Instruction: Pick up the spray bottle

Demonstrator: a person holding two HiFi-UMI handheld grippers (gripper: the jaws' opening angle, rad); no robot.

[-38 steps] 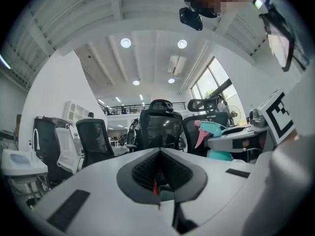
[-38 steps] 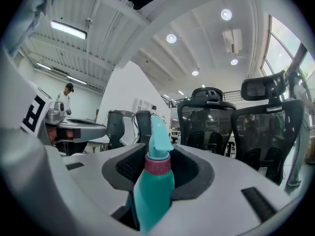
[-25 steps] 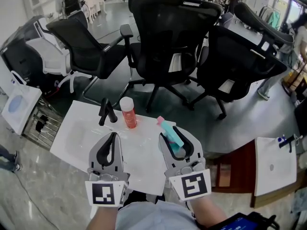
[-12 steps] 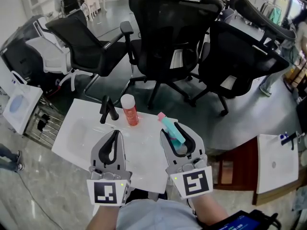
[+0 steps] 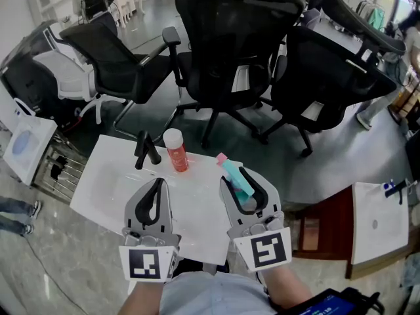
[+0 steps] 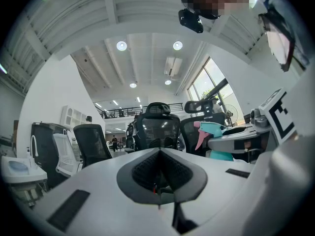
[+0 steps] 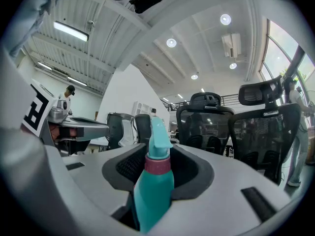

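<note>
A person's right gripper (image 5: 237, 184) clamps a teal spray bottle (image 5: 231, 173) in the lower centre of the head view, above the right edge of a white table (image 5: 105, 182). The two jaws close on the bottle's body from either side. Its pink trigger (image 5: 221, 157) juts past the jaw tips toward the upper left of the frame. In the right gripper view the bottle stands upright in mid-frame, with a dark red collar (image 7: 156, 163) around its neck just above the grey pads and the teal head set against the ceiling lights. The gripper hides the bottle's base, so whether it touches the table cannot be told.

The left gripper (image 5: 156, 185) is beside the right one, further left in the frame, over the near part of the table. The left gripper view shows its jaws meeting at the tips with nothing between them. The spray bottle appears at the right of that view, well apart from those jaws.

Higher in the frame, an orange bottle (image 5: 175, 151) with a white cap stands upright on the table, and a black fixture (image 5: 146, 151) stands just to its left. Black chairs (image 5: 230, 51) crowd the top of the frame beyond the table. A white slab (image 5: 375, 228) lies at the lower right.
</note>
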